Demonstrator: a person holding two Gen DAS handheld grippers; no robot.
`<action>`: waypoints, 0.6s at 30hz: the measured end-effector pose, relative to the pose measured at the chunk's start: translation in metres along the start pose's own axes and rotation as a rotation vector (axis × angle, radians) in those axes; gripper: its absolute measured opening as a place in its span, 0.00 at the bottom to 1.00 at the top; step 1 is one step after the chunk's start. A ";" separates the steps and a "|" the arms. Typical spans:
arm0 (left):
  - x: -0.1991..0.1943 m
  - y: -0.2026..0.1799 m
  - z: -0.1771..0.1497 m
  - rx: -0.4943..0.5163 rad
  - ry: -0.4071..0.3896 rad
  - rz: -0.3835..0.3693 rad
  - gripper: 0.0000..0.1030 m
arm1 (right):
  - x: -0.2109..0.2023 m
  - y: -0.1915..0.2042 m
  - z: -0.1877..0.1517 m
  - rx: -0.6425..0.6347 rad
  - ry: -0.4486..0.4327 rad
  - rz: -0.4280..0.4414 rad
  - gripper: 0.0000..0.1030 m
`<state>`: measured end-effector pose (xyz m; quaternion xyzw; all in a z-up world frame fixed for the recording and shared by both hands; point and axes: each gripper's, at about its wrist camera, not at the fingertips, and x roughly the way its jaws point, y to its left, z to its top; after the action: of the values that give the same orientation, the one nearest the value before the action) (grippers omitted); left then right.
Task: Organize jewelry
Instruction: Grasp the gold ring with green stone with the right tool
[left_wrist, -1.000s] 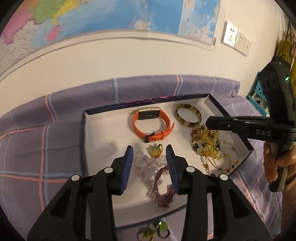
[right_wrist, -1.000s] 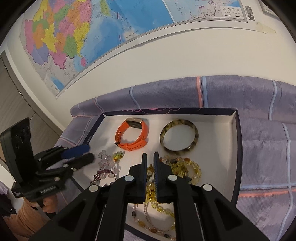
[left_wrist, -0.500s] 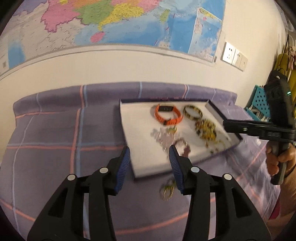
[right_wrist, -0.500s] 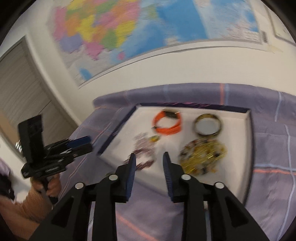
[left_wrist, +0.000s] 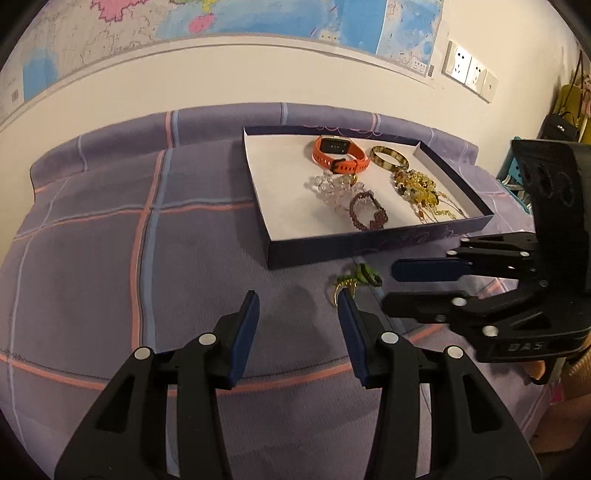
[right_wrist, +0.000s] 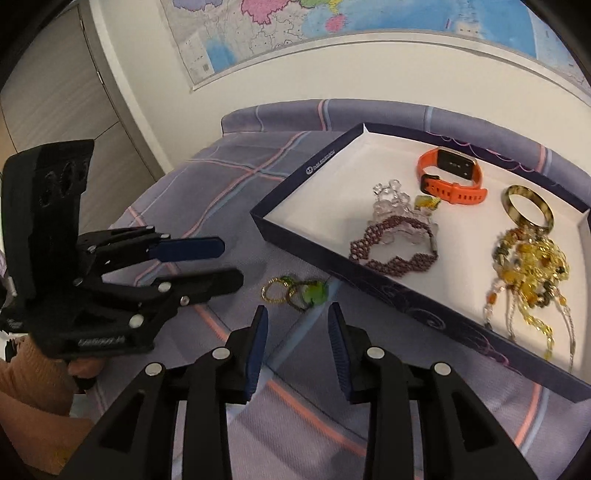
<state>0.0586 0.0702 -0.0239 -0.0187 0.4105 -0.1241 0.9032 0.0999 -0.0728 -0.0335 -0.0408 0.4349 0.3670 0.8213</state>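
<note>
Left wrist view: left claw (left_wrist: 298, 306) parted, empty, over purple checked bedding (left_wrist: 110, 258). Small gold rings with a green stone (left_wrist: 354, 282) just ahead of its right pad, on the cloth, outside the dark-walled tray (left_wrist: 369, 251). Further ahead, inside that tray: orange watch (left_wrist: 340, 153), mottled bangle (left_wrist: 389, 160), clear beads (left_wrist: 332, 186), maroon woven bracelet (left_wrist: 367, 210), amber bead strands (left_wrist: 421, 194). Right claw (left_wrist: 424, 282) level with the rings, at their right, jaws having just opened, nothing between.

Right wrist view: right claw (right_wrist: 295, 317) apart, rings (right_wrist: 295, 291) directly ahead, just short of its tips. Probably light, stiff, tiny and slippery; likely to skid on cloth. Best pinched across the stone cluster, pads pressed down into the bedding.
</note>
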 end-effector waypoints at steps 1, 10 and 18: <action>-0.001 0.000 0.000 0.001 -0.001 0.001 0.42 | 0.003 0.001 0.001 -0.009 0.003 -0.022 0.30; 0.000 -0.004 0.000 0.036 0.012 -0.002 0.43 | 0.009 -0.006 0.003 0.025 0.001 -0.031 0.12; 0.005 -0.018 0.003 0.089 0.022 -0.028 0.43 | -0.007 -0.015 -0.006 0.054 -0.008 -0.001 0.11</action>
<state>0.0602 0.0518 -0.0235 0.0171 0.4140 -0.1549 0.8968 0.1030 -0.0903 -0.0361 -0.0171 0.4412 0.3547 0.8241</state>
